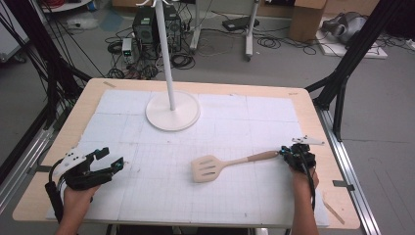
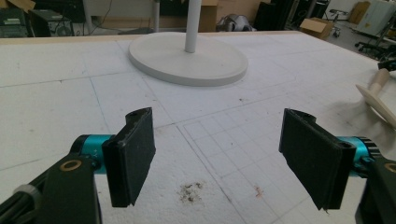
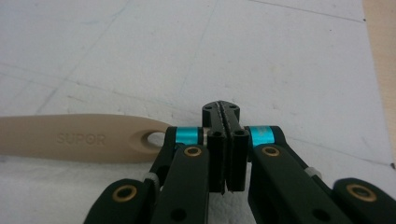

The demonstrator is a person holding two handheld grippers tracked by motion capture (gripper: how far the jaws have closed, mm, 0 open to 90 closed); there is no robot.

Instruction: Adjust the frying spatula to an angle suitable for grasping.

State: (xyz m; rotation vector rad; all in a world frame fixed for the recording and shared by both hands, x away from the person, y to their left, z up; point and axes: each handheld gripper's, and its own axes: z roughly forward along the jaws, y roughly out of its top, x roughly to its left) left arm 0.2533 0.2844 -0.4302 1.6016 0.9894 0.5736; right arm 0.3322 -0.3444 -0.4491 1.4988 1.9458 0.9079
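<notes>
A beige slotted spatula (image 1: 215, 165) lies flat on the white gridded mat, head toward the table's middle and handle pointing right. My right gripper (image 1: 286, 152) rests on the mat at the handle's tip. In the right gripper view its jaws are pressed together with nothing between them (image 3: 221, 112), and the spatula handle (image 3: 79, 137), marked SUPOR, lies just to their left. My left gripper (image 1: 111, 158) stands open near the front left of the mat, holding nothing (image 2: 219, 156). The spatula's handle (image 2: 376, 100) shows at that view's right edge.
A white stand with a round base (image 1: 172, 115) and a tall thin pole rises at the back middle of the mat; its base (image 2: 187, 58) lies ahead of my left gripper. The wooden table rim (image 1: 78, 112) frames the mat. Cables and equipment lie on the floor beyond.
</notes>
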